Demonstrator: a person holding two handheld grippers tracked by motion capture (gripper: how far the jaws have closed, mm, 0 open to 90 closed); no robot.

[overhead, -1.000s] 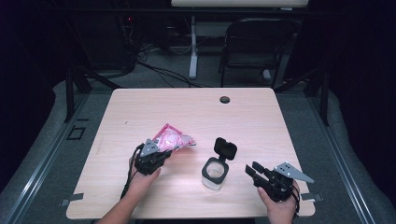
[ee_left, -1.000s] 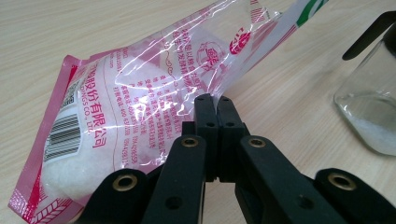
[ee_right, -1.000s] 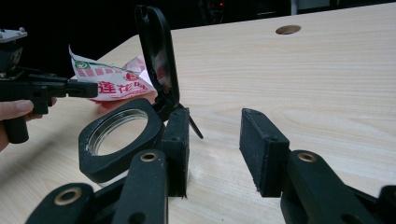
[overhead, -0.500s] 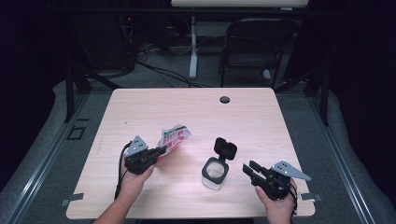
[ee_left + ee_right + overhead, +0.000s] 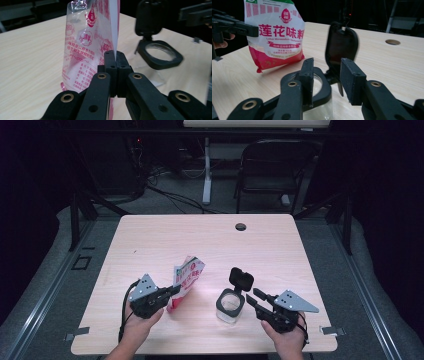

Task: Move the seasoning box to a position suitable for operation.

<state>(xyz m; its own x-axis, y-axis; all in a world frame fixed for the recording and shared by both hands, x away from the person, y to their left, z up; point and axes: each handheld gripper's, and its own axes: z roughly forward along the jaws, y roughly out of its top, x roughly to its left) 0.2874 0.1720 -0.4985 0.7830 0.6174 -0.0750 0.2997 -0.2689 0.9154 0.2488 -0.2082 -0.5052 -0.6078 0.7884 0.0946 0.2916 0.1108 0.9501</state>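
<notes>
A pink, red and white seasoning bag hangs upright just above the wooden table. My left gripper is shut on the bag's side edge, and in the left gripper view the jaws pinch the seam of the bag. To the right stands a clear jar with its black flip lid raised. My right gripper is open just right of the jar. In the right gripper view its jaws stand apart in front of the jar's black rim and lid, gripping nothing.
A round cable hole sits near the table's far edge. A black chair and cables stand on the floor behind the table. Bare wood lies to the left of the bag and beyond the jar.
My left gripper has raised the bag from lying flat to hanging upright and has shifted it up and slightly left. The right gripper has edged a little toward the jar.
</notes>
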